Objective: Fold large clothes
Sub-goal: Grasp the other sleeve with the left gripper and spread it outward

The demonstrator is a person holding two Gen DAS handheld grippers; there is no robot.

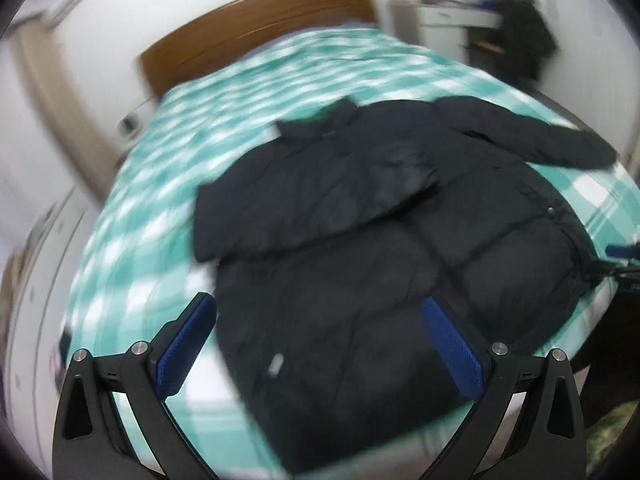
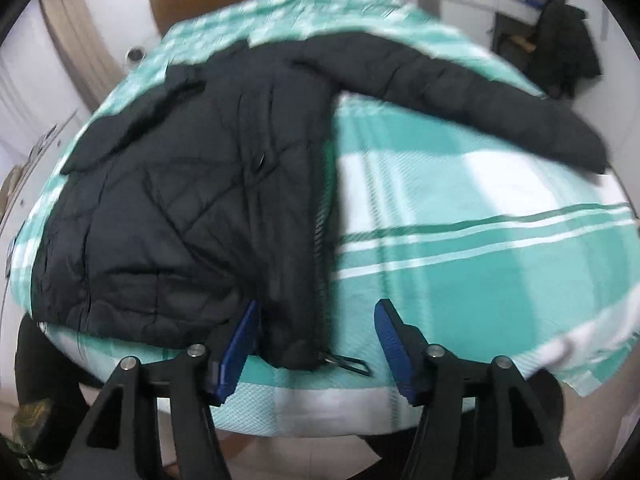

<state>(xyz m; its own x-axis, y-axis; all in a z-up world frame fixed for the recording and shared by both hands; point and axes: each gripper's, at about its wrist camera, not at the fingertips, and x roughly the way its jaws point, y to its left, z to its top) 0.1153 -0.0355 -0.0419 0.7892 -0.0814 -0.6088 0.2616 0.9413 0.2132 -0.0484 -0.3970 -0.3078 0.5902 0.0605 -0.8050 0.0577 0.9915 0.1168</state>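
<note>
Blue-padded fingers of the right gripper (image 2: 316, 322) stand wide open around the zipper corner of a black jacket (image 2: 180, 184) spread on a checked bed (image 2: 460, 240); the left gripper (image 1: 320, 320), also open, hovers at lower centre. One sleeve (image 1: 304, 204) seems folded across; the outstretched sleeve (image 2: 460, 92), upper right, likely needs gripping next.

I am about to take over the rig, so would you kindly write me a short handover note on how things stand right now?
Left tool: open, holding nothing, hovering over the lower part of the jacket.
Right tool: open, empty, its fingers either side of the jacket's bottom corner by the zipper pull.
The black jacket lies flat on the checked bed.
Done: one sleeve is folded across the chest.
Left: the other sleeve is spread out to the side; fold it in, then fold the body.
</note>
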